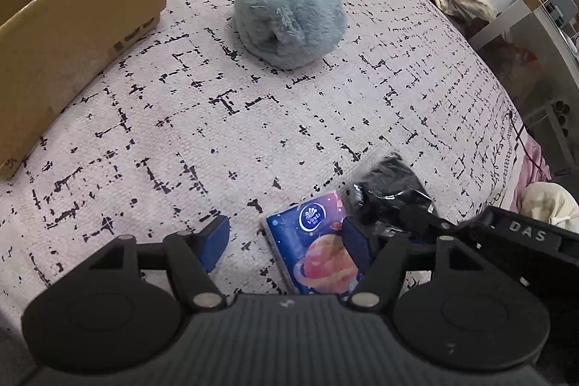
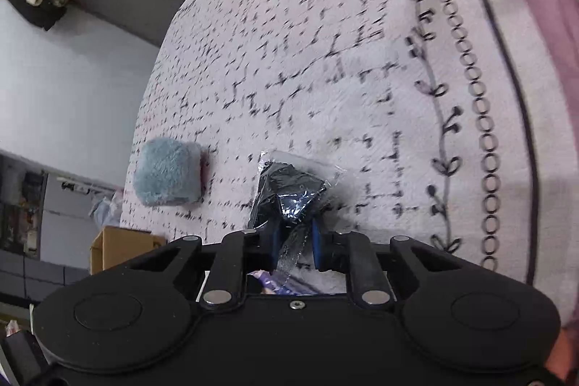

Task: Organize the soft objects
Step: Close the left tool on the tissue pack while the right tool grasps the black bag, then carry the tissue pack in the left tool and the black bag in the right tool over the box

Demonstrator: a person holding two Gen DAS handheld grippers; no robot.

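Patterned bedspread (image 1: 253,132) underlies both down-tilted grippers: right gripper (image 2: 294,237) clamps the black bagged item (image 2: 289,194), left gripper (image 1: 289,241) gapes over the tissue pack (image 1: 311,241), near a blue plush (image 1: 289,24).

Even, soft daylight in both views, no hard glare. Left wrist view sharp at centre; fisheye bends the bed cover (image 1: 289,118) toward the rim, corners black at 1 and 11 o'clock. Right wrist view smeared w/ motion blur from 12 to 3 o'clock; plastic bag (image 2: 289,194) glints, faint shadow at its 4 o'clock.
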